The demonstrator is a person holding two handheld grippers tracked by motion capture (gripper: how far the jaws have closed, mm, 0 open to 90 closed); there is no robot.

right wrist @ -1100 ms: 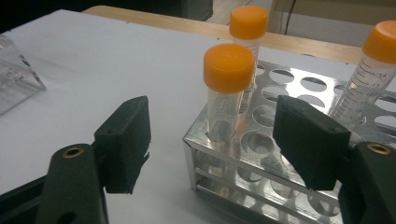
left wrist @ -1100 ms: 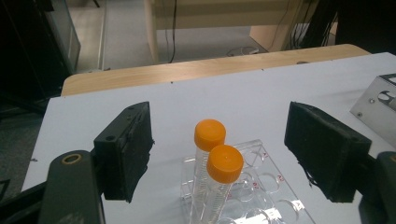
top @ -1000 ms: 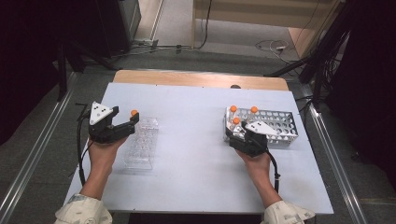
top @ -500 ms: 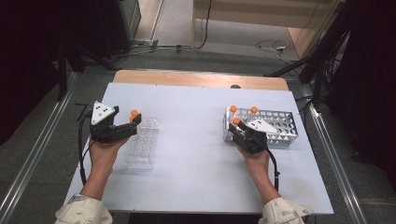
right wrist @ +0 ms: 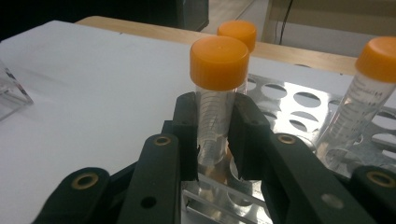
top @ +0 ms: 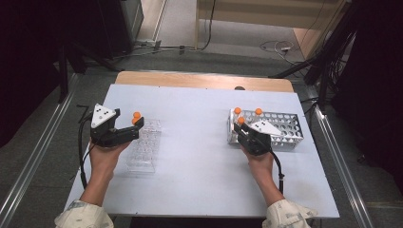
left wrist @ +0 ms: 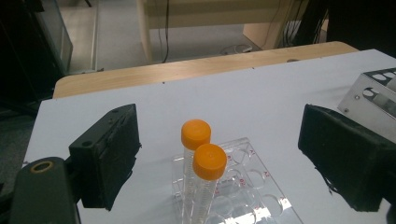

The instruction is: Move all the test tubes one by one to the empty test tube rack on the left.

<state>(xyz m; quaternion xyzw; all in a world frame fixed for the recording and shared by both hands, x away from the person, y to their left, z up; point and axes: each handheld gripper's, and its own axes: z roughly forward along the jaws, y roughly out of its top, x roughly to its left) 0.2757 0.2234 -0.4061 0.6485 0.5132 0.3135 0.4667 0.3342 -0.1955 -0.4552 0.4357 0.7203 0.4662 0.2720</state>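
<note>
Risks, tube transfer between racks: right tool (right wrist: 214, 140) is clamped on an orange-capped tube (right wrist: 216, 88) seated in the metal rack (top: 285, 128) near the right edge of the surface (top: 199, 180); its jaws have just been closing onto the tube wall, well below the cap. Rack could be dragged or tipped if the tube is pulled out aslant; neighbouring tube (right wrist: 355, 107) could be struck. Left tool (left wrist: 224, 154), jaws wide and just opened further, is held around two capped tubes (left wrist: 205, 182) standing in the clear rack (top: 142, 147) near the left edge; either could be knocked when withdrawn
</note>
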